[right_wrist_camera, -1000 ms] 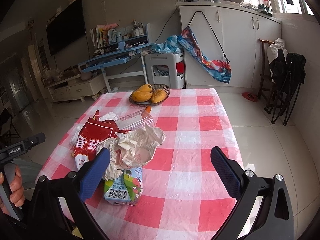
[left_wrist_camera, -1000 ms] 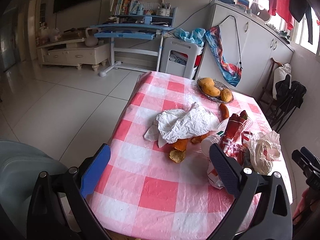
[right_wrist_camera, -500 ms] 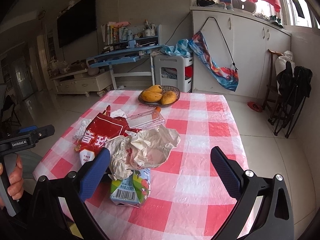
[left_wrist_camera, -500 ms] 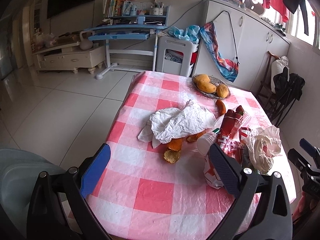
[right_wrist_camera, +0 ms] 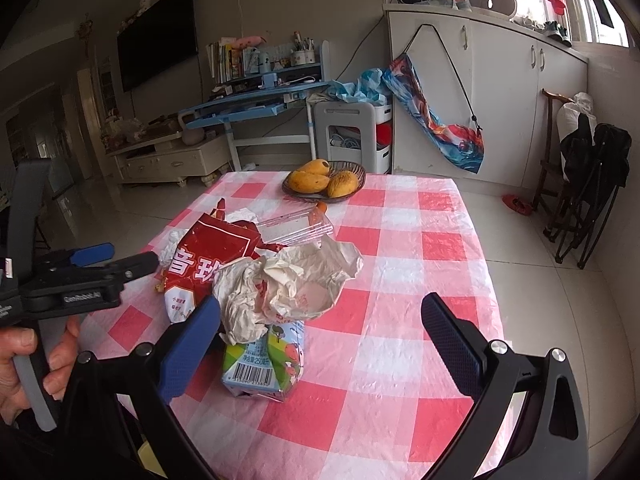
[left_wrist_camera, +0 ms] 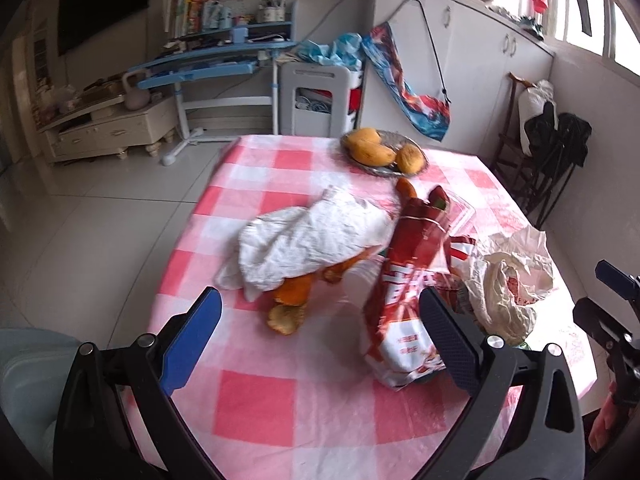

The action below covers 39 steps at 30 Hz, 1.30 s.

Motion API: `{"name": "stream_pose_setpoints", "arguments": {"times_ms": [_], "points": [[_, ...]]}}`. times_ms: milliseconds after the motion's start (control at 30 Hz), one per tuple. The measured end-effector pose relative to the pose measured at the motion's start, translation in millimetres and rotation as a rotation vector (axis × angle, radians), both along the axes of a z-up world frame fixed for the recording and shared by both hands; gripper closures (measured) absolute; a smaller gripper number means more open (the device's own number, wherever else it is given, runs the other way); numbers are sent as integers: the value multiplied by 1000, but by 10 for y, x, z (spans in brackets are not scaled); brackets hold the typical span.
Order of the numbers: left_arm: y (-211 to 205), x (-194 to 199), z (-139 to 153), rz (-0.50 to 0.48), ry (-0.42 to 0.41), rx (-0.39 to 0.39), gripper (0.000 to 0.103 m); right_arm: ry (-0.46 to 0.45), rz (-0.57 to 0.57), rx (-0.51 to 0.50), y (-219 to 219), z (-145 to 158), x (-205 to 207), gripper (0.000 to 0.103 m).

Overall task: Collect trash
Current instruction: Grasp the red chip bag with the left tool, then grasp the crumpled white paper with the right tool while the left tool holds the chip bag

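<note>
A bench (right_wrist_camera: 404, 264) under a pink-and-white checked cloth fills the middle of a tiled living room. At the far left of the room hangs a dark television (right_wrist_camera: 158, 56), with a low cream cabinet (right_wrist_camera: 168, 162) below it; next comes a blue desk (right_wrist_camera: 248, 106) stacked with books, then a white cart (right_wrist_camera: 352, 136), then white cupboards (right_wrist_camera: 500, 104) with a colourful bag (right_wrist_camera: 436, 120) hanging on them, and folded dark chairs (right_wrist_camera: 588, 184) by the right wall.

The trash lies in a loose heap on the bench. From the left wrist view, left to right: a crumpled white paper (left_wrist_camera: 308, 240) lying over orange peels (left_wrist_camera: 290, 304), a red snack bag (left_wrist_camera: 408, 292), and a crumpled plastic bag (left_wrist_camera: 508, 280). In the right wrist view a clear plastic box (right_wrist_camera: 296, 228) shows behind the red bag, and a drink carton (right_wrist_camera: 264, 364) lies under the plastic bag. At the bench's far end a dark bowl (right_wrist_camera: 354, 170) holds three mangoes (right_wrist_camera: 320, 178).

The left gripper (left_wrist_camera: 316, 340) hovers over the near edge with its jaws spread wide and empty. The right gripper (right_wrist_camera: 320, 344) has its jaws released too, the left one just beside the plastic bag and carton.
</note>
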<state>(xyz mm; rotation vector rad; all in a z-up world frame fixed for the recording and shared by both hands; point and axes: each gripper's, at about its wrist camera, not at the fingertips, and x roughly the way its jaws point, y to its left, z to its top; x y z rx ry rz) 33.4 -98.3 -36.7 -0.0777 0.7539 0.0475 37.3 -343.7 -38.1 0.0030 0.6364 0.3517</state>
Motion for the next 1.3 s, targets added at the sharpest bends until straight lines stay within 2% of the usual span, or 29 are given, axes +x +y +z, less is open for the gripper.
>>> {"name": "stream_pose_setpoints", "arguments": {"times_ms": [100, 167, 267, 333, 433, 533, 633, 800, 900, 1000, 1200, 1300], "points": [[-141, 150, -103, -16, 33, 17, 8, 33, -4, 21, -47, -32, 35, 6], [-215, 246, -167, -29, 58, 1, 11, 58, -3, 44, -92, -57, 66, 6], [-270, 329, -242, -58, 94, -39, 39, 85, -5, 65, -116, -89, 95, 6], [-278, 335, -264, -85, 100, -79, 74, 96, -2, 64, -100, -108, 107, 6], [-275, 278, -184, -112, 75, -111, 87, 106, 6, 61, -56, -124, 108, 7], [-192, 171, -52, -111, 39, -132, 92, 94, 16, 57, -20, -111, 78, 6], [-34, 24, 107, -86, 4, -161, 93, 67, 30, 30, 53, -99, 34, 7], [147, -208, 332, -59, -31, -159, 93, -1, 76, -20, 224, -46, -67, 7], [242, -299, 378, -47, -37, -162, 93, -13, 76, -40, 287, -42, -42, 7], [354, -335, 363, -33, -31, -198, 93, 5, 42, -35, 259, -61, 35, 7], [374, -317, 355, -49, -33, -225, 93, 130, -32, 157, 18, -164, 287, 9], [326, -301, 323, -65, -32, -209, 93, 220, -61, 277, -60, -284, 432, 23]]}}
